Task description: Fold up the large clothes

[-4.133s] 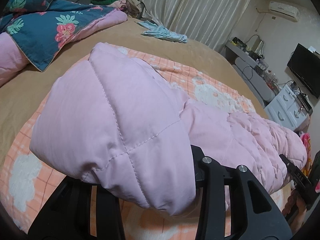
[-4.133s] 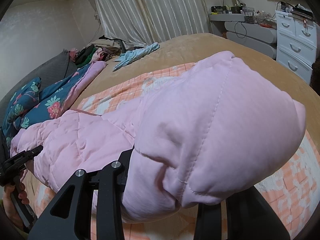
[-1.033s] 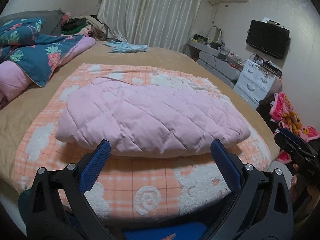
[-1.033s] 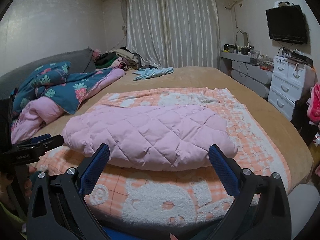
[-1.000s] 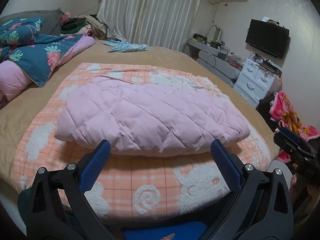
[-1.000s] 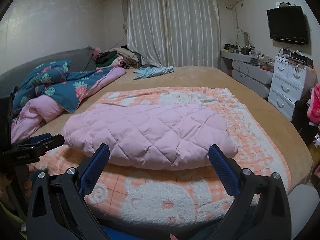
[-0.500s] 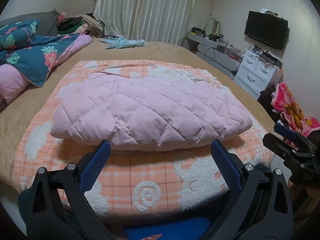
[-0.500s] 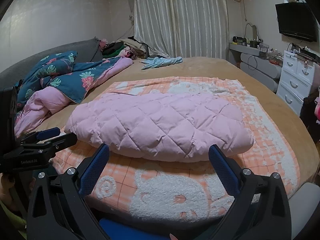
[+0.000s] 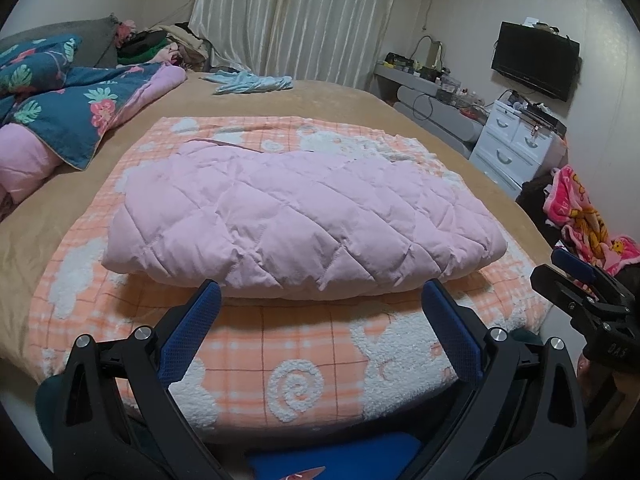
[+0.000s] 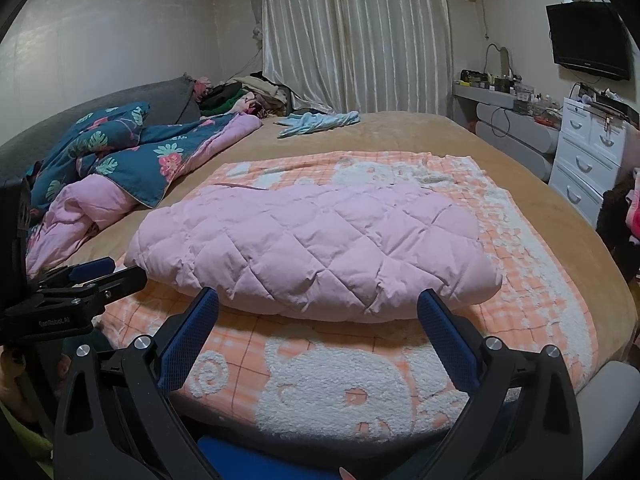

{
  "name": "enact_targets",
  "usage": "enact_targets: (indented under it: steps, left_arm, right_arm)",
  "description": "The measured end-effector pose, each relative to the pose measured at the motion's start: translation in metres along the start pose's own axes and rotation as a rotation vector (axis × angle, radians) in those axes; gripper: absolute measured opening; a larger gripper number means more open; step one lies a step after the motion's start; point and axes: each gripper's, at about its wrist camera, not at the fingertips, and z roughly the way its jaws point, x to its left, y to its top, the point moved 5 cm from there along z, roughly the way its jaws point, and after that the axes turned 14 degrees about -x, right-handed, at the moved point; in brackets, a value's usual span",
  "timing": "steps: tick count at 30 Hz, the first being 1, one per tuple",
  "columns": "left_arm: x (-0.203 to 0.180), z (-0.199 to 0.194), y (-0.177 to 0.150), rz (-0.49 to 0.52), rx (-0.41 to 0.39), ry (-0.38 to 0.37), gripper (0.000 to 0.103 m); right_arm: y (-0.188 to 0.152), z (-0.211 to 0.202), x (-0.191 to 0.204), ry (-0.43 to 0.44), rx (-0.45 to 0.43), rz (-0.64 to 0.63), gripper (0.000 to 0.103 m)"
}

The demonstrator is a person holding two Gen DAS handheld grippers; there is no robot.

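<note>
Left gripper [image 9: 320,300] and right gripper [image 10: 318,306]: jaws spread, empty, clear of cloth. At 12 o'clock, just beyond: pink quilted coat [image 9: 296,220], folded, flat on checked blanket [image 9: 296,376] atop bed [image 9: 340,104]. Probably released; fold looks finished.

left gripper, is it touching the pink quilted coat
Apart. The left wrist view shows the left gripper open, orange blanket visible between its tips and the pink quilted coat.

An orange-and-white checked blanket [image 9: 304,344] covers the tan bed [image 9: 340,104]. A floral navy quilt [image 10: 132,156] lies bunched at the left, a light-blue garment [image 10: 320,121] near the curtains [image 10: 352,32], and a white drawer chest [image 9: 516,148] under a wall television [image 9: 536,66].
</note>
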Motion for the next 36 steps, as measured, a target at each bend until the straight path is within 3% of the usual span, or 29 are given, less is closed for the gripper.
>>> enact_targets:
  steps: [36]
  left_arm:
    - [0.0066, -0.0047, 0.0029, -0.013, -0.010, 0.026, 0.094]
  right_arm:
    - [-0.0002, -0.0011, -0.0008, -0.015, 0.001, -0.008, 0.099]
